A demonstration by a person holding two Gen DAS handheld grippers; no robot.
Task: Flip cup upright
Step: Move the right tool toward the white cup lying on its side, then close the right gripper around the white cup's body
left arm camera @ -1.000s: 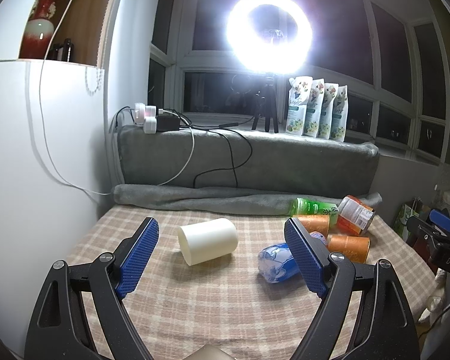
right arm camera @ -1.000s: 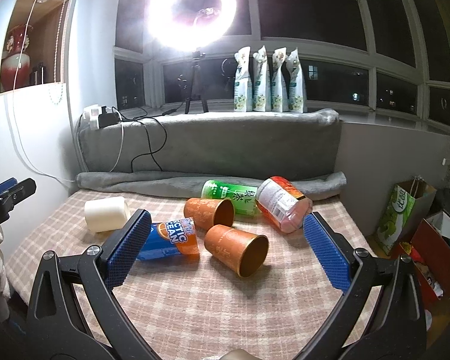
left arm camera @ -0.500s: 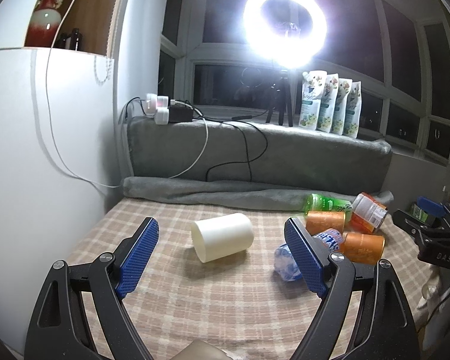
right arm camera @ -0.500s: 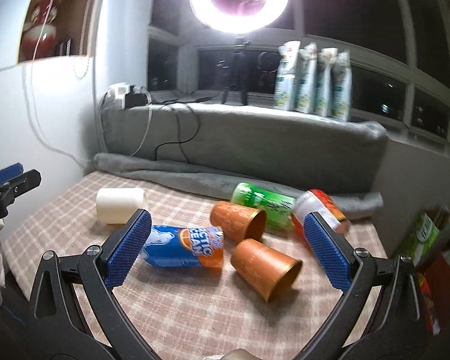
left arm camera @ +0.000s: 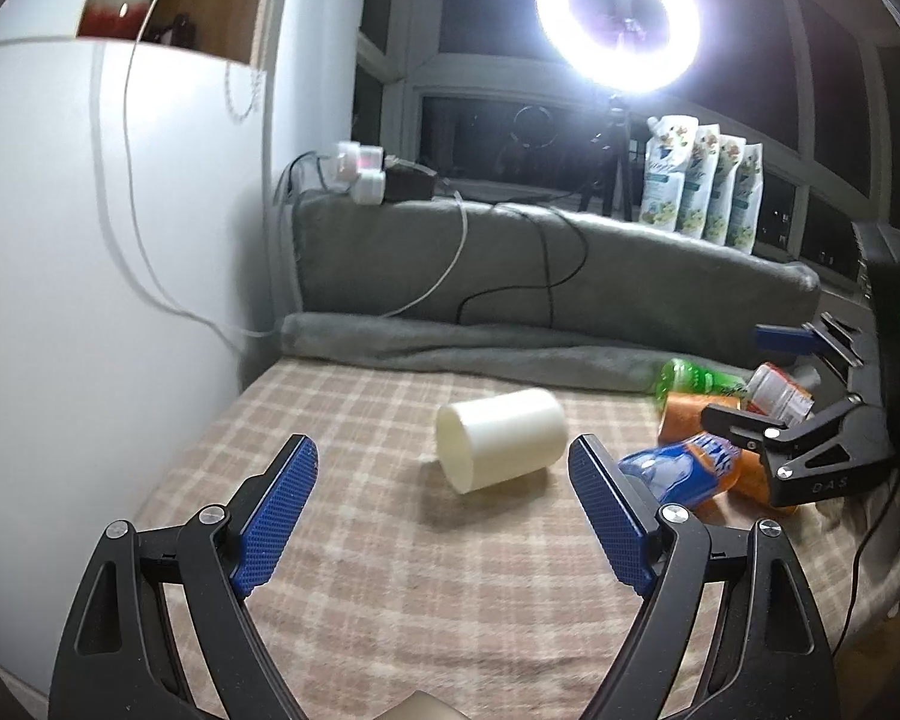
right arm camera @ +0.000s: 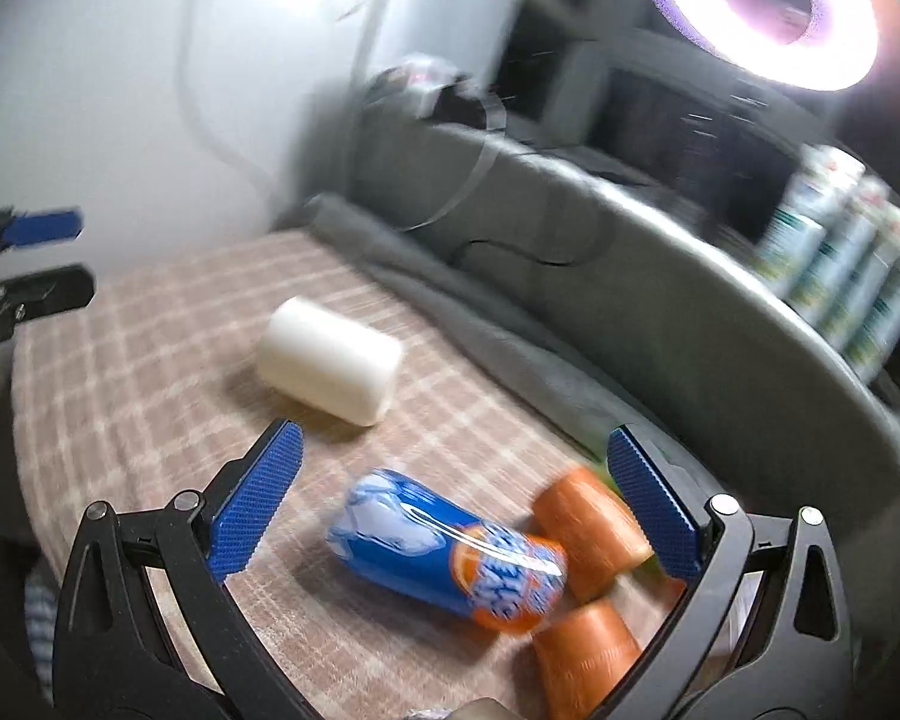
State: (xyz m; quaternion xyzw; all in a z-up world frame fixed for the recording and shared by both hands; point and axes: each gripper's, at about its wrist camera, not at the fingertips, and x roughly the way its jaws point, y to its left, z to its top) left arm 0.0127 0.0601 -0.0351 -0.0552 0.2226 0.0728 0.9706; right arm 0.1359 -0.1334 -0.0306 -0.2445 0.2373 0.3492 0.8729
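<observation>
A cream cup (left arm camera: 501,439) lies on its side on the checked cloth, its mouth facing my left gripper. It also shows in the right wrist view (right arm camera: 330,360), blurred. My left gripper (left arm camera: 444,483) is open and empty, just short of the cup, with the cup between the lines of its fingers. My right gripper (right arm camera: 450,486) is open and empty above the blue bottle (right arm camera: 444,558), to the right of the cream cup. It shows in the left wrist view (left arm camera: 810,456) at the right edge. Two orange cups (right arm camera: 591,525) lie on their sides by the bottle.
A checked cloth (left arm camera: 390,600) covers the table. A grey blanket (left arm camera: 510,276) lines the back. A green bottle (left arm camera: 690,375) and a red-labelled jar (left arm camera: 777,387) lie at the back right. A white wall (left arm camera: 90,300) stands to the left. A ring light (left arm camera: 618,18) shines behind.
Both grippers moved forward and swung left toward the cream cup. The right gripper swung fast and now hangs over the blue bottle. Both stay open.
</observation>
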